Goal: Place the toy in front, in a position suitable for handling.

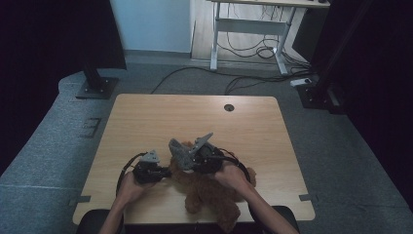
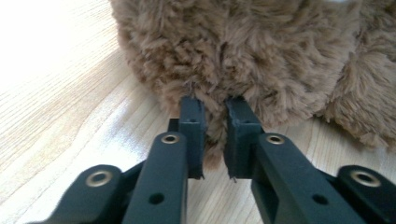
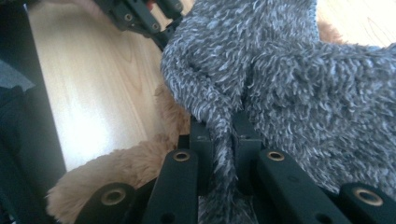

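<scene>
Nearest the person, 2 forearms come up to 2 black hard-plastic tools w/ trailing cables. Left hand-held gripper (image 2: 215, 105): jaws squared-off, matte, brass-coloured rivets along the links; they pinch a small tuft of the brown plush toy (image 2: 261, 56), fur pressed betw. the pads. Toy's pile is long, shaggy, tan-brown; it lies right at and beyond the left jaw tips, resting on the worktop (image 2: 56, 93).

Right hand-held gripper (image 3: 220, 122): jaws pressed together on a fold of the grey fuzzy cloth (image 3: 299, 88). Cloth is short-loop, fleecy, mottled grey-white, bunched into soft ridges; it rises from the right jaws and spreads beyond them. Brown fur shows just beside and under those jaws.

In the high view the left tool (image 1: 165, 171) sits just beside the toy's (image 1: 209, 195) edge, right tool (image 1: 187, 161) holds the grey cloth (image 1: 178, 152) lifted above the toy, approx. betw. the 2 grippers. Each tool carries 1 grey 3-cornered plate.

Worktop: pale wood-grain laminate, rounded corners, 1 round cable hole at the far side. Count: 1 toy, 1 cloth, 2 grippers.

Beyond: grey carpet floor, loose cables, 1 white-framed desk.
</scene>
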{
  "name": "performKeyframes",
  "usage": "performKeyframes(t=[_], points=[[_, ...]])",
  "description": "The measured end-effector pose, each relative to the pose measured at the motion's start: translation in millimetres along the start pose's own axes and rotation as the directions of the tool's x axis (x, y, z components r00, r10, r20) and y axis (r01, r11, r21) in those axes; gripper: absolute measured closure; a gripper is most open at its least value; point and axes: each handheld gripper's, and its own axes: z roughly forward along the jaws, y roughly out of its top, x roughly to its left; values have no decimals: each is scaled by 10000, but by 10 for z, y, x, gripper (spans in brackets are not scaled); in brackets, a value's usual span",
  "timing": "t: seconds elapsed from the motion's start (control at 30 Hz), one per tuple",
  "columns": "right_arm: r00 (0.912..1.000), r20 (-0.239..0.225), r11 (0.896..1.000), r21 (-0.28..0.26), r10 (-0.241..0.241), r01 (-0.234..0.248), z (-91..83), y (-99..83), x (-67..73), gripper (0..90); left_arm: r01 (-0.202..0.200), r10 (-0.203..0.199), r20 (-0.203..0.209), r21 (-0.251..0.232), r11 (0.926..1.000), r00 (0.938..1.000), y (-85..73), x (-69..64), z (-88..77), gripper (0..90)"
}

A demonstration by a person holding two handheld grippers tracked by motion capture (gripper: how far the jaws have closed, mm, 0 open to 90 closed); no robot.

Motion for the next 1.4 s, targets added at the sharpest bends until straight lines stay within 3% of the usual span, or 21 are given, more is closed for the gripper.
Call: performKeyframes(t=[0.17,0.33,0.5,0.6,0.7,0.87,1.0,1.17,1.27,1.4], points=[[9994,358,9999,166,-9,3,29,31,-110,823,-34,34,25,9,10000,10000,20,-78,-11,826],[9969,774,9997,212,128,-145,64,65,-261,823,56,-48,273,-292,9996,9996,13,-187,-43,831],[9929,1139,9993,144,340,-358,126,130,-416,823,-158,181,512,-437,9989,9985,51,-328,-5,832],[9874,1536,9983,375,386,-449,190,130,-476,823,-366,389,641,-364,9987,9972,49,-397,50,830],[9884,1389,9978,160,608,-637,189,71,-492,823,-297,325,718,-405,9987,9969,40,-385,57,827],[9917,1070,9960,-614,715,-652,-21,105,-419,822,-285,311,643,-412,9987,9974,45,-378,75,816],[9983,568,9953,-972,102,-47,-120,343,-211,821,-182,205,513,-446,9988,9985,51,-358,91,812],[9973,64,9957,-564,-737,739,101,529,54,821,175,-144,521,-600,9980,9985,43,-313,75,817],[9980,-27,9978,-177,-632,632,250,442,78,820,323,-286,579,-630,9975,9979,42,-287,63,822],[9989,-472,9994,-346,-15,-1,260,191,42,820,388,-349,609,-640,9972,9975,40,-273,70,826]])
